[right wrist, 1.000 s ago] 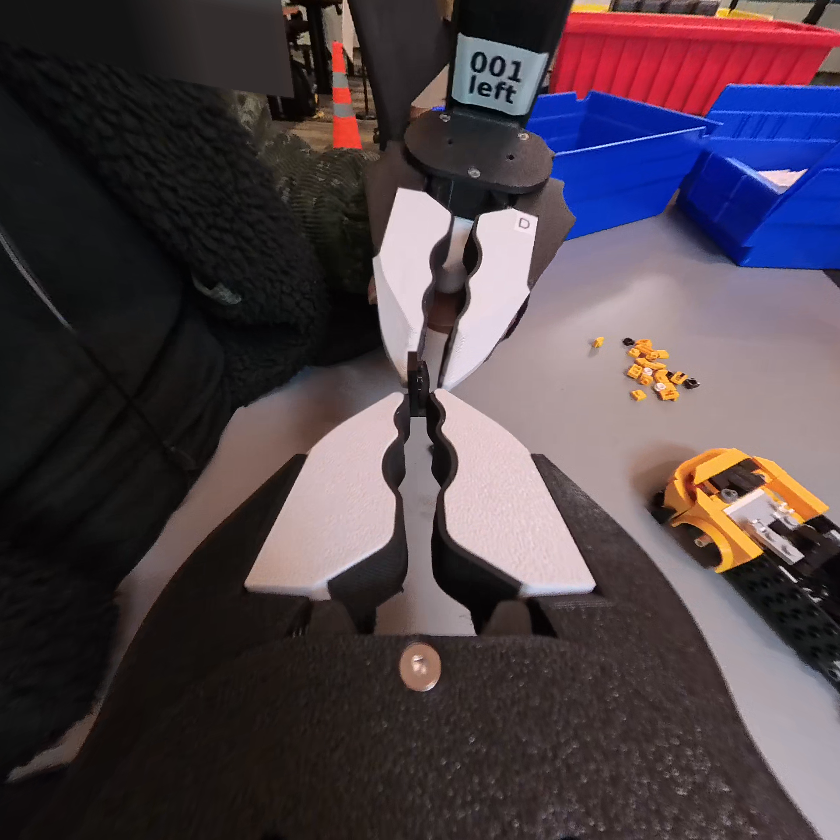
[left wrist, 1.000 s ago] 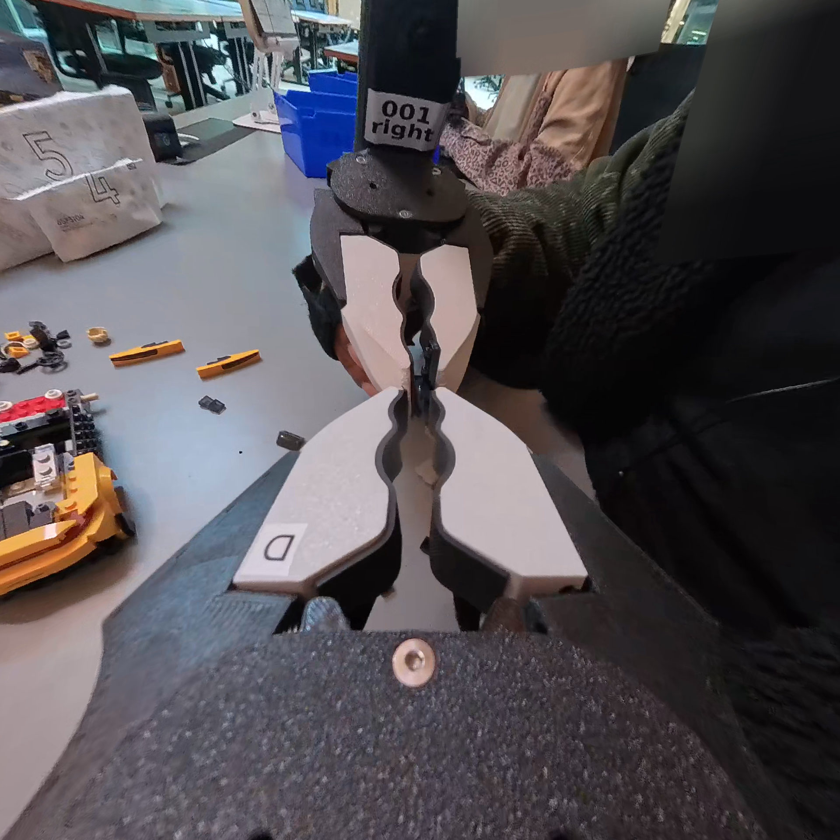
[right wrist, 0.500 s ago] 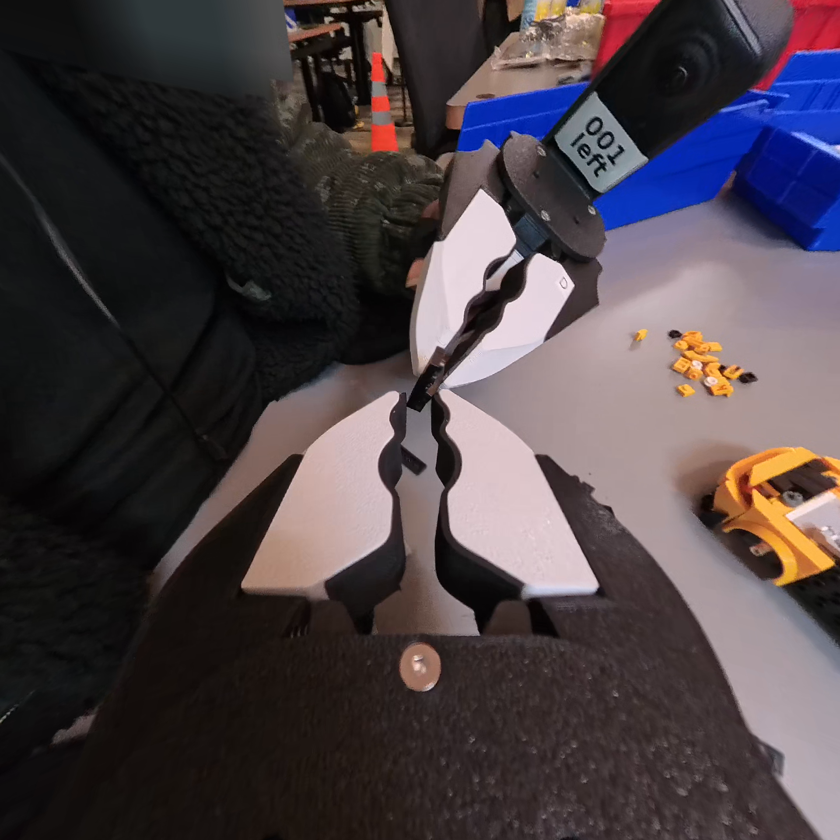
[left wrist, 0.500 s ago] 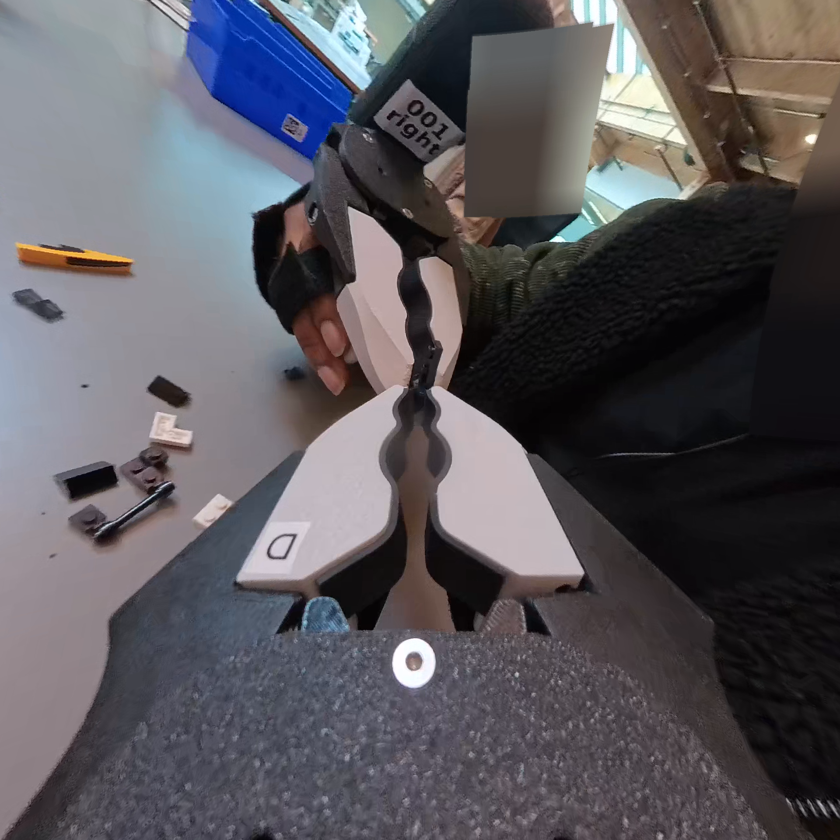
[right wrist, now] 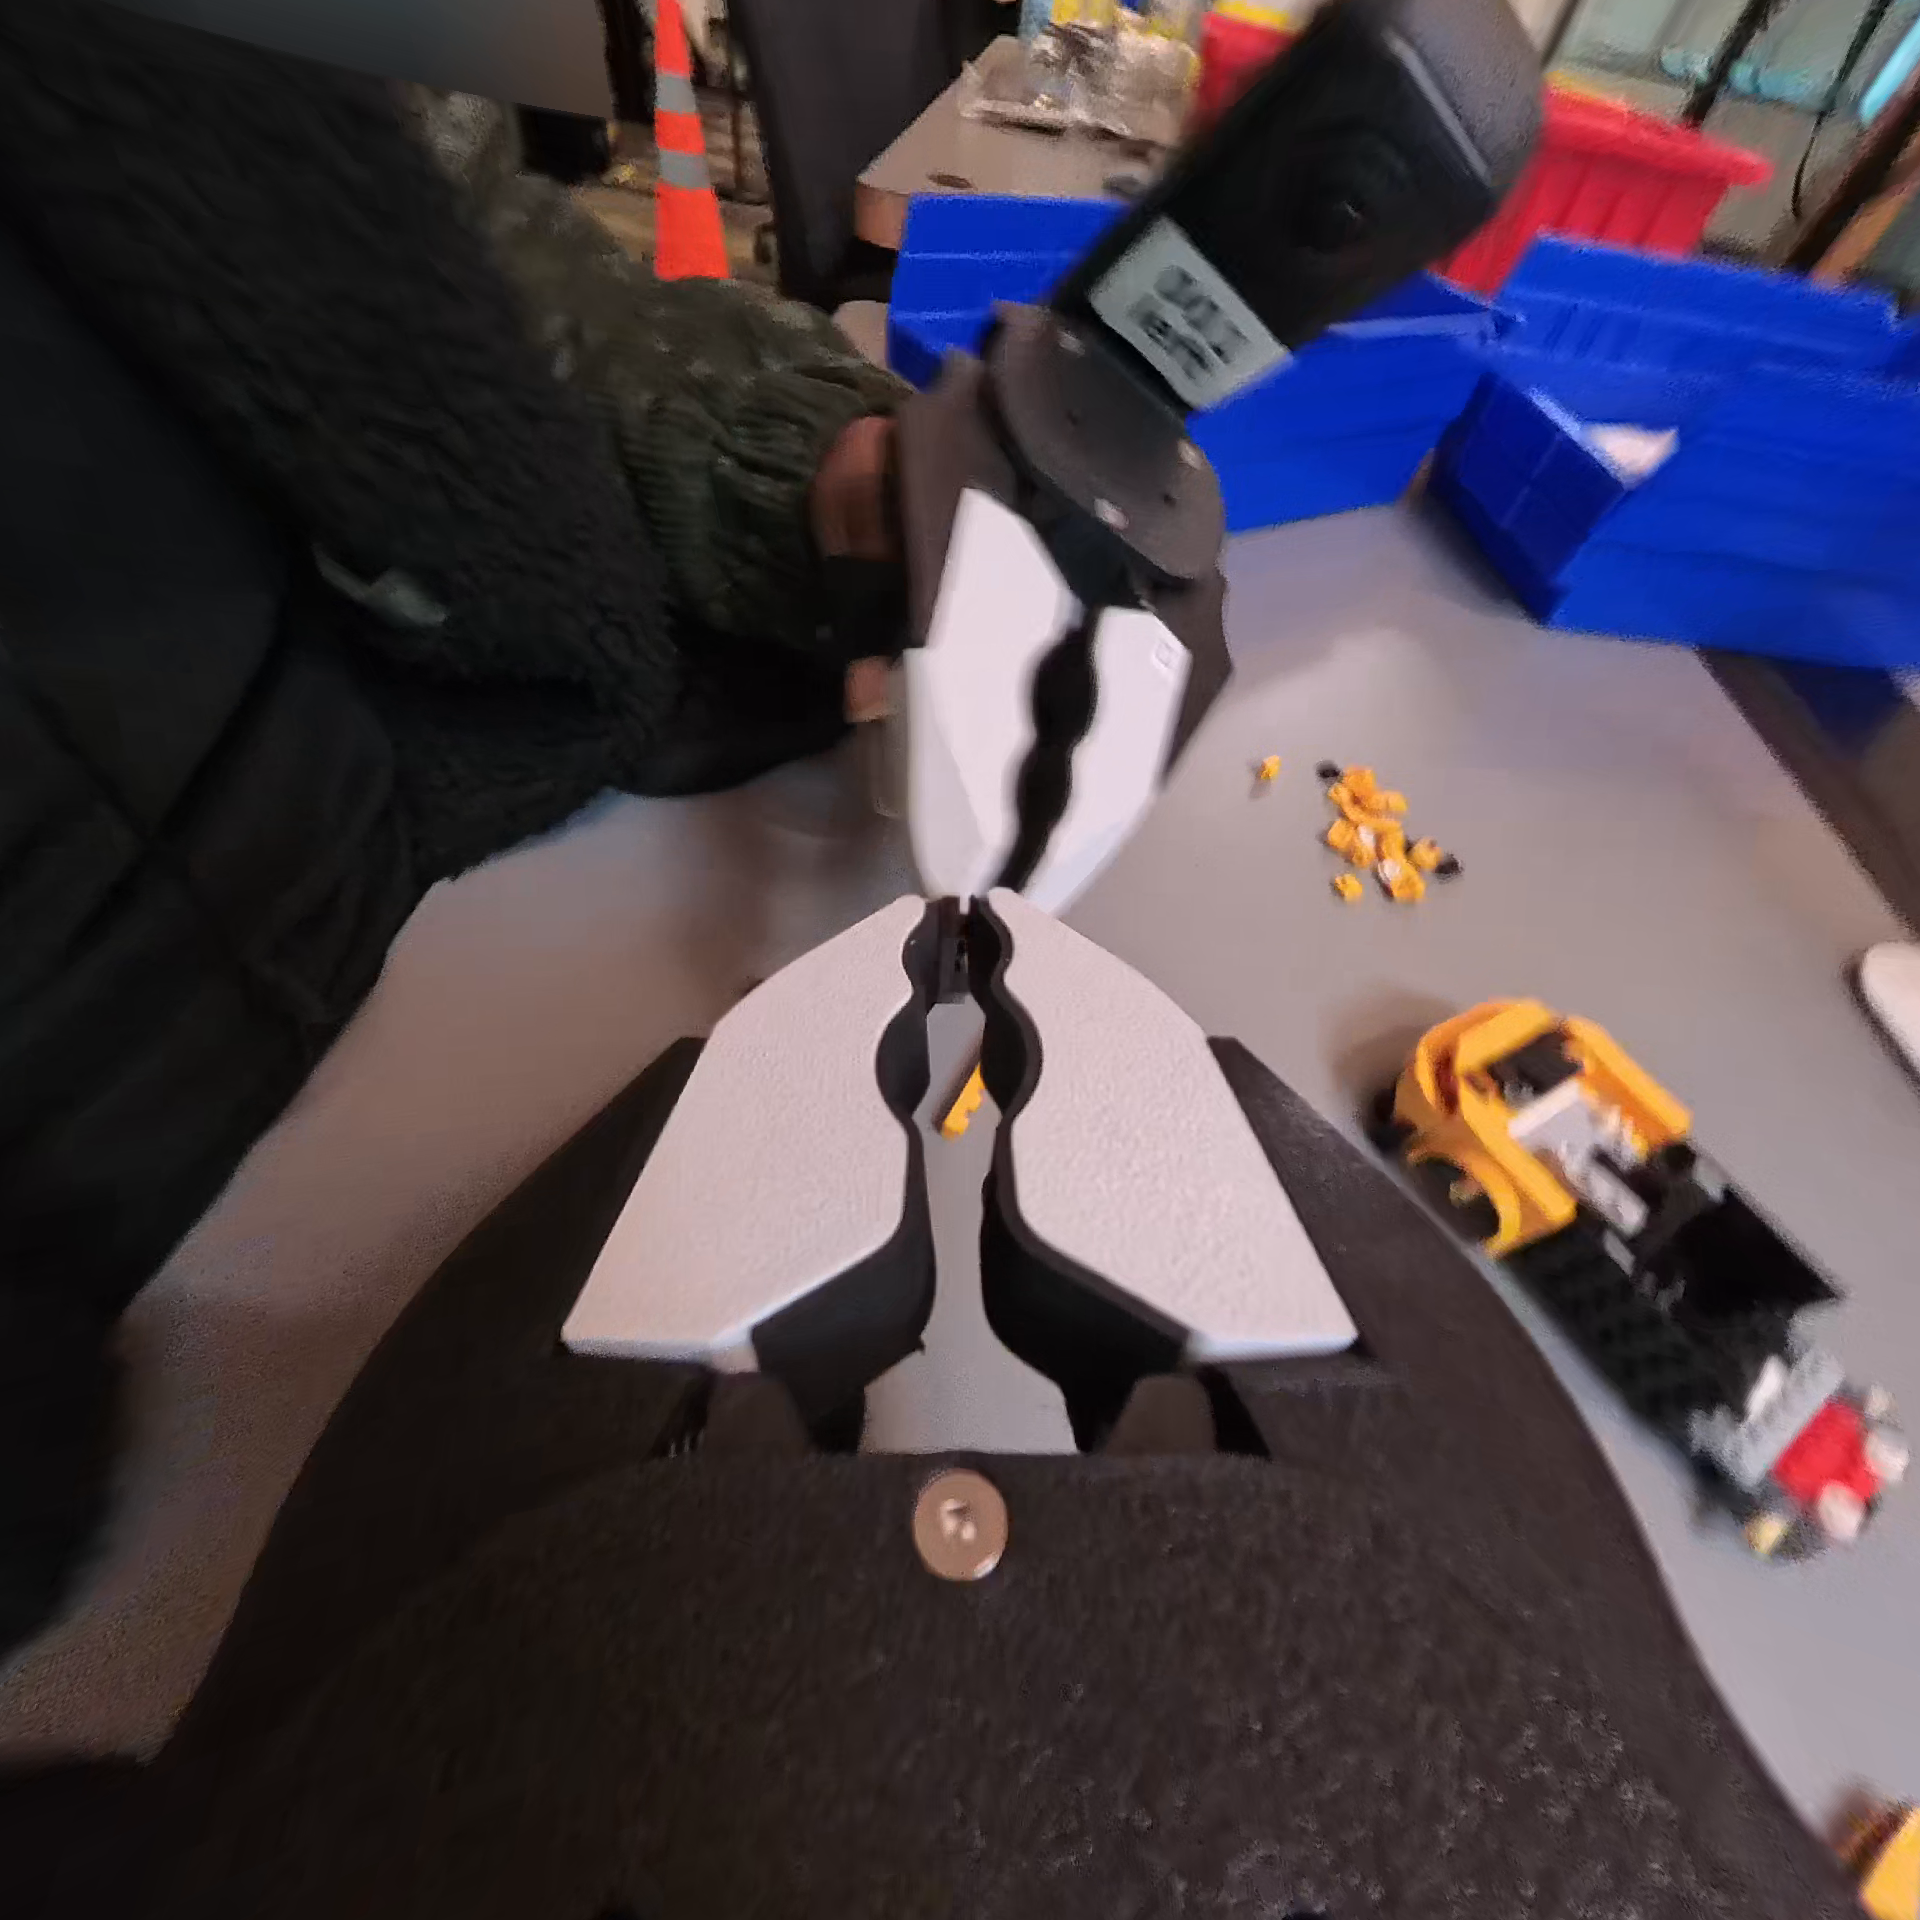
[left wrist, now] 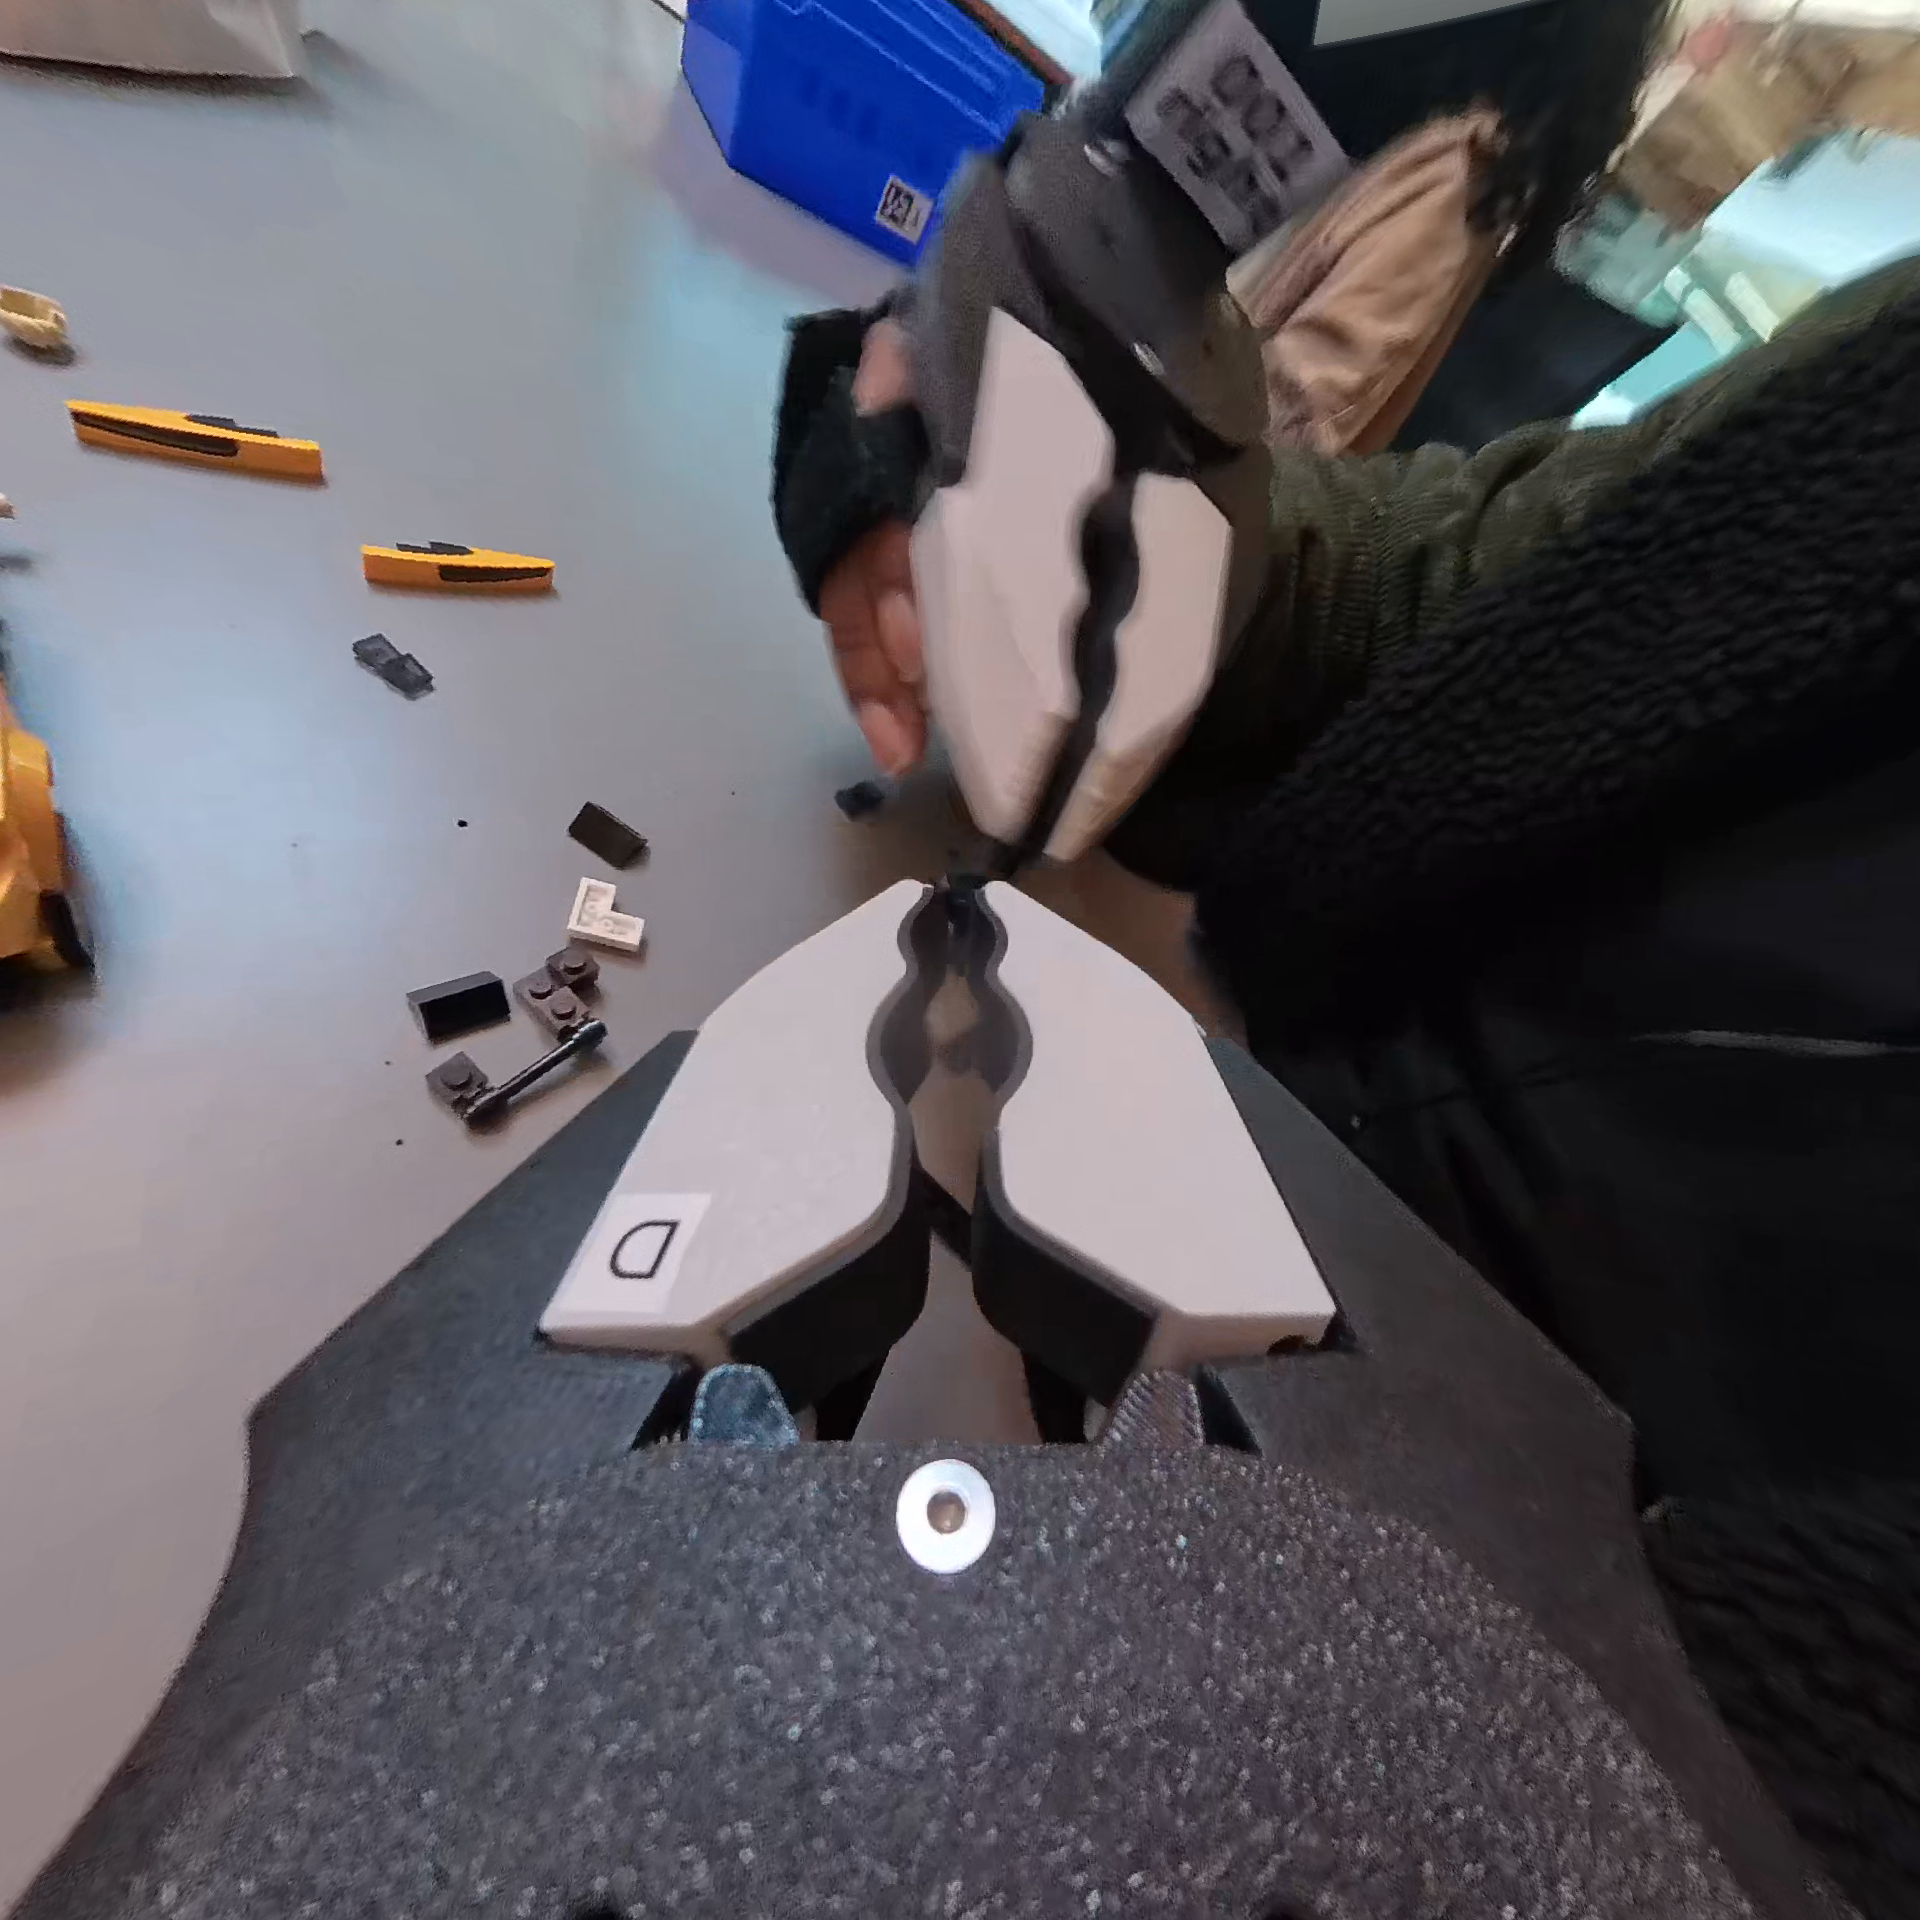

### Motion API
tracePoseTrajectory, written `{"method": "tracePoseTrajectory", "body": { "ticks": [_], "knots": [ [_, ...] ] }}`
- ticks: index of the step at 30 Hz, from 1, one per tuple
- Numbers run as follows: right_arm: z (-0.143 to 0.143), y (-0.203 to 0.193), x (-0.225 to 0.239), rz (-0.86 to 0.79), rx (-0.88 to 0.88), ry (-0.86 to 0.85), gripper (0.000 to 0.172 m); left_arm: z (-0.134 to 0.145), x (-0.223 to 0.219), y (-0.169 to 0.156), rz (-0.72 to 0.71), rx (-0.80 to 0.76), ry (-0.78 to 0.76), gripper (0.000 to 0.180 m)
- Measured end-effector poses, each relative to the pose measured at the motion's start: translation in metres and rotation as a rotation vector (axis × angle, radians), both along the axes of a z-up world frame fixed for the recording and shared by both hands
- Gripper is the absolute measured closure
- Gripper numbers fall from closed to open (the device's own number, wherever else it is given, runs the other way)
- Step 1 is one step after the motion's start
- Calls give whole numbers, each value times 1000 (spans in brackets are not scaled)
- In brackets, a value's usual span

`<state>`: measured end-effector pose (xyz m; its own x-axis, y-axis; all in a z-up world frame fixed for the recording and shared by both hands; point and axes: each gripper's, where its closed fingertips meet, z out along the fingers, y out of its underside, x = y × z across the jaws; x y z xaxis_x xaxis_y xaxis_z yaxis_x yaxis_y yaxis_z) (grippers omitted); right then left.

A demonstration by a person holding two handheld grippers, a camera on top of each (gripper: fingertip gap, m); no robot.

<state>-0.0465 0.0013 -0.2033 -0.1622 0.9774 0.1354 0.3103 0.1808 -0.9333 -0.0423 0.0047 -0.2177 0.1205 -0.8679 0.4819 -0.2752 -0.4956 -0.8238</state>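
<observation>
Grippers: two, tip to tip above the table; left gripper (left wrist: 958, 902) clamped on a small black piece (left wrist: 961, 920); right gripper (right wrist: 961, 914) pinching a small black piece (right wrist: 948, 951), same one or not unclear.
Loose parts: two long yellow strips (left wrist: 195, 442); one white L-plate (left wrist: 606, 914); one heap of small yellow bits (right wrist: 1377, 831).
Models: one yellow-black vehicle (right wrist: 1621, 1226).
Surface: grey table (left wrist: 416, 260).
Room: blue bins (right wrist: 1714, 499), one orange cone (right wrist: 681, 156).
Change: right jaws narrower than half a second ago; both views more blurred.

Blue bins (right wrist: 1683, 488), loose bricks (left wrist: 520, 997), orange cone (right wrist: 681, 156)
</observation>
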Motion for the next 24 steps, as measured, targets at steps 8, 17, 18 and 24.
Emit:
{"method": "tracePoseTrajectory", "body": {
  "ticks": [8,17,18,24],
  "knots": [
    [5,-17,-2,48,217,17,167,-17,-7,16,69,-8,52,173],
    [11,1,3,-14,85,61,167,8,-8,2,-13,314,-1,160],
    [11,0,3,-14,84,61,167,6,-6,0,-22,343,18,160],
    [14,-5,1,-1,93,64,167,3,-3,-2,-23,417,51,162]
  ]
}}
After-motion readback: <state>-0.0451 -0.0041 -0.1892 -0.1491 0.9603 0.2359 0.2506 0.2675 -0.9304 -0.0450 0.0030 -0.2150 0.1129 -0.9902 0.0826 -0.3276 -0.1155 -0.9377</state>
